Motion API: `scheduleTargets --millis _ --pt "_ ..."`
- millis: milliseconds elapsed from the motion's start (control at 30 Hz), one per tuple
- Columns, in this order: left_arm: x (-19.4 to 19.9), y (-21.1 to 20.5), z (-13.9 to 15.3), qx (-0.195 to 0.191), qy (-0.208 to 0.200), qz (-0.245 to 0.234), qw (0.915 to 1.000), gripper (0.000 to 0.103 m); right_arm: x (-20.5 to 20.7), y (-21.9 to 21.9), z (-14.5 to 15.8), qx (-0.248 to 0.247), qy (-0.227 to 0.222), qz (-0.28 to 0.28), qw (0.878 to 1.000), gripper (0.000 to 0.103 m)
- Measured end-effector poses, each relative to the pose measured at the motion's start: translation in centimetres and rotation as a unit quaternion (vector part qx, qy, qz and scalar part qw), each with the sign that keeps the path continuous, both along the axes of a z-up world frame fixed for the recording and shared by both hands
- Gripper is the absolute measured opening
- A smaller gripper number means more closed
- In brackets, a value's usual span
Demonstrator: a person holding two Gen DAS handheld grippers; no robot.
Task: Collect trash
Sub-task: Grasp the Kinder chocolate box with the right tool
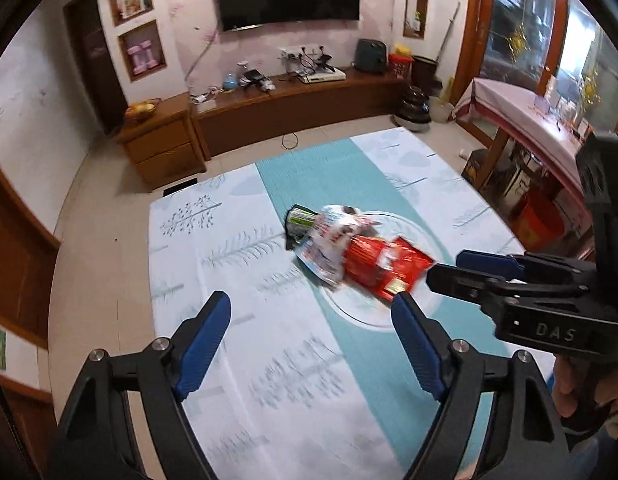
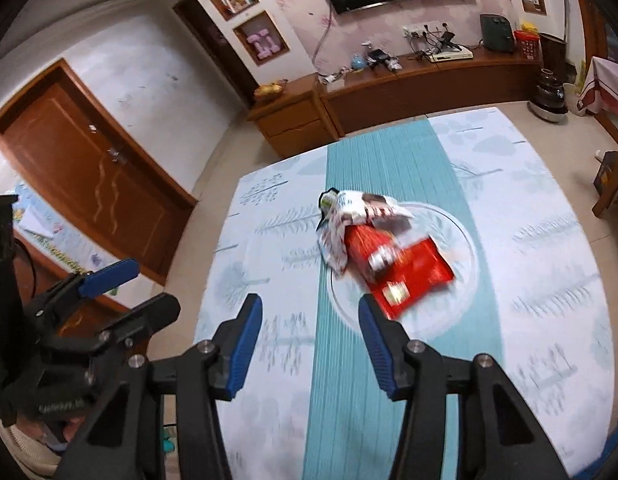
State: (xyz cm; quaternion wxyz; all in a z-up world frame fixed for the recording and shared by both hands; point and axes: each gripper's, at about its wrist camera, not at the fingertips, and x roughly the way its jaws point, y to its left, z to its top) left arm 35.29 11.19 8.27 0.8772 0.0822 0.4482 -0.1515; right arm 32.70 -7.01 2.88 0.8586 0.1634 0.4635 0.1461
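Observation:
A pile of snack wrappers lies on a clear glass plate point(image 1: 425, 248) point(image 2: 461, 236) in the middle of the table. The pile holds a red wrapper point(image 1: 383, 266) point(image 2: 405, 268), a white crumpled wrapper point(image 1: 333, 240) point(image 2: 357, 216) and a green-black wrapper point(image 1: 299, 220) point(image 2: 327, 200). My left gripper point(image 1: 309, 316) is open and empty, above the table short of the plate. My right gripper point(image 2: 311, 320) is open and empty, just short of the red wrapper. The right gripper also shows in the left wrist view point(image 1: 449, 268), and the left gripper in the right wrist view point(image 2: 149, 286).
The table has a pale cloth with a teal runner point(image 1: 309, 176) point(image 2: 389, 152). A wooden TV cabinet point(image 1: 293, 100) stands against the far wall. A side table point(image 1: 525, 116) and a red bucket point(image 1: 541, 220) stand on the right. A wooden door point(image 2: 89, 176) is at the left.

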Motion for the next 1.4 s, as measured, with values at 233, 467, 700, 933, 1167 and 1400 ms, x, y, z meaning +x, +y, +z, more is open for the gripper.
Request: scheduleTargets --millis 233,467,700,933,1167,1400 --pt "6.9 2.4 -5.5 -0.029 0.060 0.008 0.9977 0.081 7.5 2.2 -4.9 -0.031 0.043 -0.025 0.998 0.046" --pt "10.4 3.3 -8.8 -0.051 0.096 0.012 0.9940 0.081 11.9 2.7 -8.3 -0.057 0.075 -0.047 0.994 0.046" --pt "11.7 4.1 -10.1 -0.066 0.111 0.020 0.9914 0.081 13.6 2.9 -10.3 -0.062 0.087 -0.060 0.992 0.045" --pt "11.7 4.1 -11.2 -0.066 0.123 0.021 0.9900 0.081 14.1 3.3 -10.9 -0.031 0.057 -0.061 0.996 0.029" --pt "11.3 4.3 -11.4 -0.069 0.129 0.022 0.9889 0.081 13.6 3.9 -9.5 0.001 0.005 -0.051 0.999 0.010" --pt "10.8 3.6 -11.0 -0.076 0.130 0.012 0.9885 0.081 12.1 3.1 -7.3 0.055 -0.013 -0.045 0.997 0.007"
